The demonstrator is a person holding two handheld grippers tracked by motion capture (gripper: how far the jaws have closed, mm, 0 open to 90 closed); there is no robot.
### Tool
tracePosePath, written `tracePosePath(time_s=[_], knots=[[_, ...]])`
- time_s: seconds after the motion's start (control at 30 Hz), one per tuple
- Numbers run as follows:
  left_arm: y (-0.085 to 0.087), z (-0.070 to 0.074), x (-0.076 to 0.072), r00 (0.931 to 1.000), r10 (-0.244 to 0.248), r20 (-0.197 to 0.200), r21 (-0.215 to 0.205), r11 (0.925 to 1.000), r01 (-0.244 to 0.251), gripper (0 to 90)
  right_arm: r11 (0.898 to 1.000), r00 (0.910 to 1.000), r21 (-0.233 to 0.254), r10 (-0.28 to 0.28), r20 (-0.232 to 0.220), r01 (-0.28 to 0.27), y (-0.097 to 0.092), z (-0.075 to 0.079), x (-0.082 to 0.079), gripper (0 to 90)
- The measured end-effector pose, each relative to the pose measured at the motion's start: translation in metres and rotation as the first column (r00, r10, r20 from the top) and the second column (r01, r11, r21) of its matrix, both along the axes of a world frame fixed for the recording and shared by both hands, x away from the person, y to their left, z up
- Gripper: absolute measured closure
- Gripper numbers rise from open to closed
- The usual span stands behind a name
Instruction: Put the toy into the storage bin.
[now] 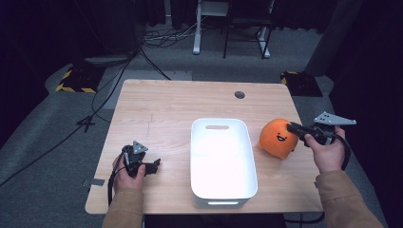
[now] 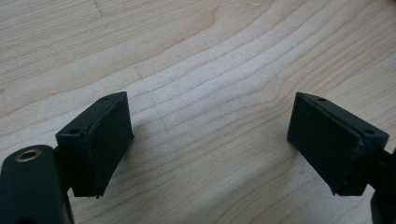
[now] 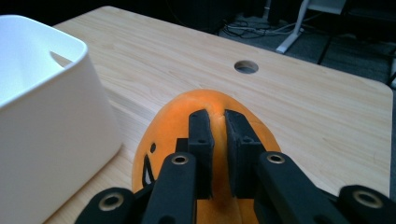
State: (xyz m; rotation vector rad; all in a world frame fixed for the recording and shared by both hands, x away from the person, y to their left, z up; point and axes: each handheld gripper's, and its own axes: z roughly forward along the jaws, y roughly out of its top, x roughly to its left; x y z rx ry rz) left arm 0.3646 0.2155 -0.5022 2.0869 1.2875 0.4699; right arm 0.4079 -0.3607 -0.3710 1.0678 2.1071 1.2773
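Observation:
An orange plush ball with a smiling face sits on the table just right of the white bin. My right gripper is shut on the orange plush, pinching a fold of its fabric between the two jaws. The bin's wall stands close on the left in the right gripper view. My left gripper rests low over bare wood at the table's left front, open, with nothing between its pads.
The wooden table has a round cable hole near its far edge. Beyond it, the floor holds cables, desk legs and yellow-black striped blocks.

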Motion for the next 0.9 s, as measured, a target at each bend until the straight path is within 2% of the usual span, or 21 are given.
tracePosePath(time_s=[0.27,0.37,0.6,0.83,0.9], knots=[[0.000,0.000,0.000,1.0000,0.002,0.002,0.000,1.0000,-0.002,14.3,0.999,0.9981,0.026,0.042,0.044,-0.043,0.000,0.026,-0.014,82.2],[0.000,0.000,0.000,1.0000,0.001,0.002,0.000,1.0000,-0.001,14.3,0.998,0.9964,0.022,0.062,0.058,-0.063,0.002,0.035,-0.019,82.3],[0.000,0.000,0.000,1.0000,0.002,0.003,0.001,1.0000,-0.002,14.3,0.993,0.9880,0.019,0.116,0.103,-0.118,0.013,0.057,-0.032,82.3],[0.000,0.000,0.000,1.0000,-0.001,-0.001,0.000,1.0000,0.001,14.3,0.987,0.9827,0.044,0.146,0.115,-0.152,0.021,0.074,-0.042,82.5],[0.000,0.000,0.000,1.0000,0.000,0.000,0.000,1.0000,0.000,14.3,0.984,0.9788,0.048,0.163,0.124,-0.170,0.024,0.079,-0.045,82.5]])
